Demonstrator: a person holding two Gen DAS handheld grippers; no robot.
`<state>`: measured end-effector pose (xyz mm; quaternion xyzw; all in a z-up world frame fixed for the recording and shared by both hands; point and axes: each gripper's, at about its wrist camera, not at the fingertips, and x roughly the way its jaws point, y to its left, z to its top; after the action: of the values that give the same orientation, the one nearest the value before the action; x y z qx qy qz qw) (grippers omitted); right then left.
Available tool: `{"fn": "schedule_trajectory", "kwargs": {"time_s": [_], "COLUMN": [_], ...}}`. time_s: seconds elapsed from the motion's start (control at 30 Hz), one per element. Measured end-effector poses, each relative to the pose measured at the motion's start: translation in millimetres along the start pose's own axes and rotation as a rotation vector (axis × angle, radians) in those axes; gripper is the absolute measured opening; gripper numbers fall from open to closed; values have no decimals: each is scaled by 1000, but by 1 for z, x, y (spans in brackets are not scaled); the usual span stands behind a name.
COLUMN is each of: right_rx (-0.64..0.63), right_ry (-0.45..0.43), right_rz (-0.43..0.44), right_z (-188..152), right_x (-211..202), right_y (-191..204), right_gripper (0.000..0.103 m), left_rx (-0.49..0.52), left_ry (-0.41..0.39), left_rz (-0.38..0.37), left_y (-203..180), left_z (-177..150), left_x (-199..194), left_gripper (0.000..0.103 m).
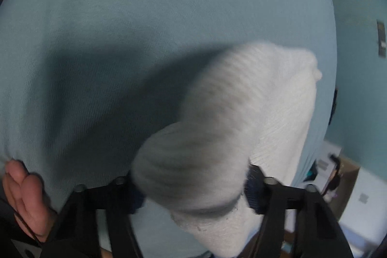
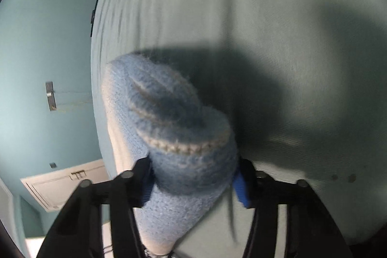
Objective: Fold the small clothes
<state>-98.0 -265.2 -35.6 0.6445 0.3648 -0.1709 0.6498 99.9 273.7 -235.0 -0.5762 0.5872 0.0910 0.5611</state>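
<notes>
Left wrist view: my left jaws [image 1: 194,187] clamp a white sock [image 1: 241,117] lifted above the pale sheet [image 1: 121,16]. Right wrist view: my right jaws [image 2: 193,181] clamp a blue knitted sock [image 2: 174,127] over the same sheet.

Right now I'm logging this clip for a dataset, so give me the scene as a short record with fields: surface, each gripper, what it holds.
surface: pale teal sheet
left gripper: shut on white knit sock
white knit sock state: bunched between the fingers, blurred
right gripper: shut on blue knit sock
blue knit sock state: bunched, pale stitched edge showing
person's hand: bare, lower left of the left wrist view
background: teal wall
</notes>
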Motion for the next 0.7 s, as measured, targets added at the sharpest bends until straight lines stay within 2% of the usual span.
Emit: {"fn": "schedule_trajectory", "kwargs": {"time_s": [0.03, 0.1, 0.2, 0.27, 0.3, 0.37, 0.47, 0.53, 0.57, 0.63, 0.67, 0.7], "right_rx": [2, -13, -153, -243, -231, -122, 44, 39, 18, -5, -6, -3], "right_ry": [-8, -35, -137, -190, -189, -155, -85, -84, -80, -69, -61, -75], "right_rz": [11, 40, 75, 55, 52, 49, 9, 1, -12, -7, -9, -32], "right_z": [0, -5, -18, -28, -27, -15, 0, 1, 0, -1, -2, -4], "right_x": [-3, -15, -44, -57, -58, -52, -31, -33, -34, -43, -46, -55], "right_y": [-3, -2, 20, 31, 27, 2, -32, -33, -31, -27, -26, -26], "right_gripper": [38, 34, 31, 29, 29, 29, 29, 29, 29, 35, 37, 42], "left_rx": [-11, 47, 194, 231, 210, 151, -1, -19, -13, -36, -47, -45], "left_ry": [-3, -27, -100, -120, -108, -63, 16, 30, 31, 43, 44, 38], "left_rz": [-24, -37, -40, -45, -52, -47, -47, -60, -60, -75, -84, -87], "left_y": [0, -2, -17, -21, -16, -12, 22, 28, 31, 31, 29, 31], "left_z": [1, 0, -15, -15, -13, 11, 32, 33, 32, 28, 26, 25], "left_x": [-12, -21, -42, -49, -50, -40, -26, -30, -32, -35, -40, -50], "left_gripper": [47, 40, 38, 37, 37, 36, 36, 37, 40, 46, 50, 58]}}
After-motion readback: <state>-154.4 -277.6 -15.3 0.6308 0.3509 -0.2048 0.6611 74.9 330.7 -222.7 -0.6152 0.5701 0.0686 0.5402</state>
